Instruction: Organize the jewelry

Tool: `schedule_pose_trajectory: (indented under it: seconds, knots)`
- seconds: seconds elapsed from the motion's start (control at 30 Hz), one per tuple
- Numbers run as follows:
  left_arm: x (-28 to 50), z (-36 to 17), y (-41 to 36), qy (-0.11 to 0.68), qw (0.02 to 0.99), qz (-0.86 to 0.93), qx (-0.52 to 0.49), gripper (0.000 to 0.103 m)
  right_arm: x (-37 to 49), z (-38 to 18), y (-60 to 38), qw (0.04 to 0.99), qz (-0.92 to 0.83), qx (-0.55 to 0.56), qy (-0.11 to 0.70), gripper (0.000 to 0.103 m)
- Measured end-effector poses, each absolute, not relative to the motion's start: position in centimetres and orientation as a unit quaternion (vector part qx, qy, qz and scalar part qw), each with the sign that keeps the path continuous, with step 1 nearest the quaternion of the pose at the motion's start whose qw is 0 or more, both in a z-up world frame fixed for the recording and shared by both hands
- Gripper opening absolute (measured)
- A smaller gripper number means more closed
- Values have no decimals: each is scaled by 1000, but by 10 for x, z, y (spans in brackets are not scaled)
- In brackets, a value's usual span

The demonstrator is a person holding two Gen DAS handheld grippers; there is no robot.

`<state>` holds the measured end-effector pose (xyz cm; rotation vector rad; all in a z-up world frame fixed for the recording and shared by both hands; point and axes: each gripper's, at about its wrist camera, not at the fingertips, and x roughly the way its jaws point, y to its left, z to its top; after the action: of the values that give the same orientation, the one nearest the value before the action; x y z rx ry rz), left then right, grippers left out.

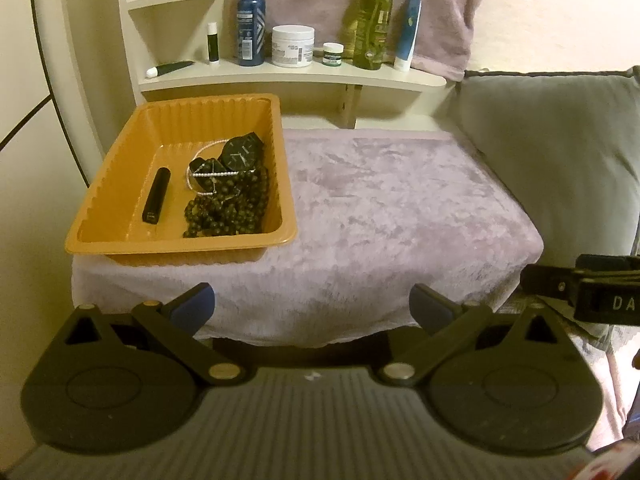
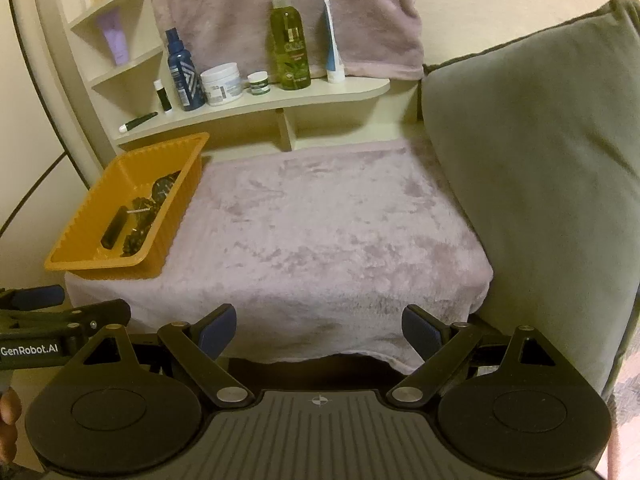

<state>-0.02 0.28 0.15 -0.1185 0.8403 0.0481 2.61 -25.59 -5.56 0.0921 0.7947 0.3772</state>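
Note:
An orange plastic tray (image 1: 120, 184) sits at the left end of a stool covered in mauve plush cloth (image 1: 392, 208). In the tray lie a black watch (image 1: 240, 152), a thin pearl-like chain (image 1: 212, 174), a heap of dark beads (image 1: 228, 208) and a black tube (image 1: 156, 196). The tray also shows in the right wrist view (image 2: 100, 200). My left gripper (image 1: 312, 308) is open and empty, held before the stool's front edge. My right gripper (image 2: 318, 330) is open and empty, also before the front edge.
A cream shelf (image 1: 288, 76) behind the stool carries bottles, jars and tubes. A grey-green cushion (image 2: 540, 168) stands against the stool's right side. A mauve cloth (image 2: 288, 8) hangs on the wall behind.

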Motion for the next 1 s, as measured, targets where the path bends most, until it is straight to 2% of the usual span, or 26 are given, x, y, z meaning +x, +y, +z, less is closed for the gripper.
schedule_pose_trajectory:
  seconds: [1.0]
  knots:
    - [-2,1,6,407,910,25,-71,103,26,-56,-252,903,188,43,383,89]
